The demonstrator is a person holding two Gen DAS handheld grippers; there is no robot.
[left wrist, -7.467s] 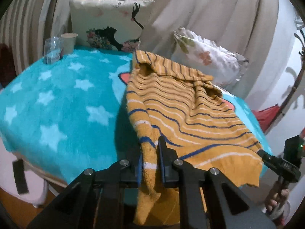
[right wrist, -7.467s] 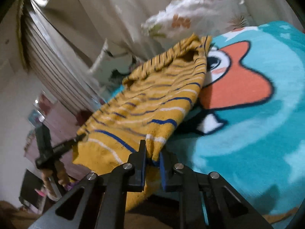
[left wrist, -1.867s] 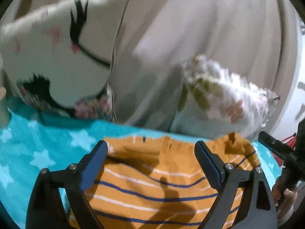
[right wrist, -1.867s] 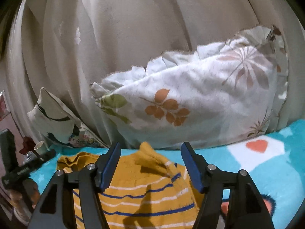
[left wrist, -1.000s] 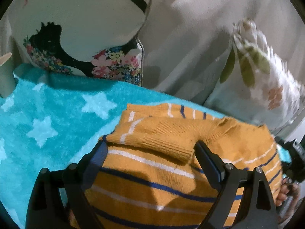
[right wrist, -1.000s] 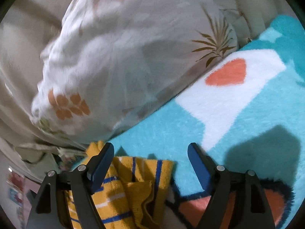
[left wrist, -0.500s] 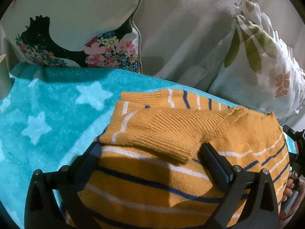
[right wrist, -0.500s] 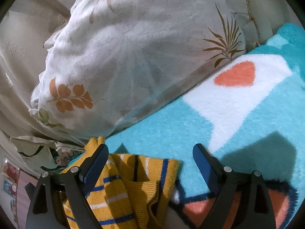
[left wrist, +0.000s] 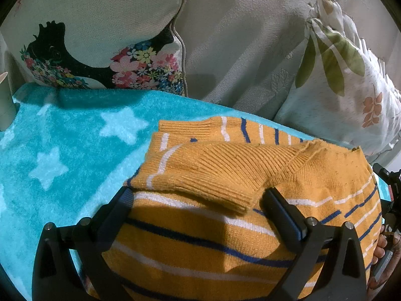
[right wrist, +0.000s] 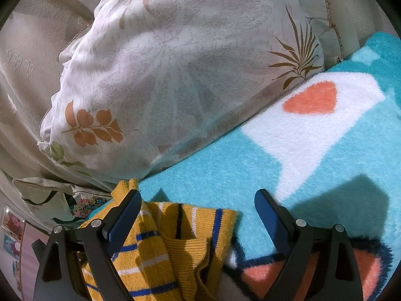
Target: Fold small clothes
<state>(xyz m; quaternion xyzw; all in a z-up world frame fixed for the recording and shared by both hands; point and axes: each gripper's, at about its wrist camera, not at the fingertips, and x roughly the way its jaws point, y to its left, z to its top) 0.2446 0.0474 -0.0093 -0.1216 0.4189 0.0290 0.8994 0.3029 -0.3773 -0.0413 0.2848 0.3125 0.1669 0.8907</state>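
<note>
A small mustard-yellow sweater [left wrist: 225, 175] with blue and white stripes lies folded on a turquoise star-patterned blanket [left wrist: 62, 138]. My left gripper [left wrist: 198, 195] hangs just above it, open wide, and the ribbed folded edge shows between its fingers without being pinched. In the right wrist view the sweater's far corner [right wrist: 175, 240] lies bunched at the lower left. My right gripper [right wrist: 198, 195] is open over that corner and the blanket [right wrist: 250, 170], its pads clear of the cloth. At the right edge of the left wrist view a hand [left wrist: 383, 245] holds the other gripper.
A cushion with a black figure and flowers [left wrist: 100, 50] and a white leaf-print pillow [left wrist: 351, 87] lean on a beige curtain behind the blanket. A pale cup [left wrist: 5, 100] stands at the far left. The pillow [right wrist: 175, 75] fills the right wrist view.
Both grippers have let go of the sweater and drawn back slightly, and their jaws have spread a little wider. The sweater lies still, folded on the blanket.
</note>
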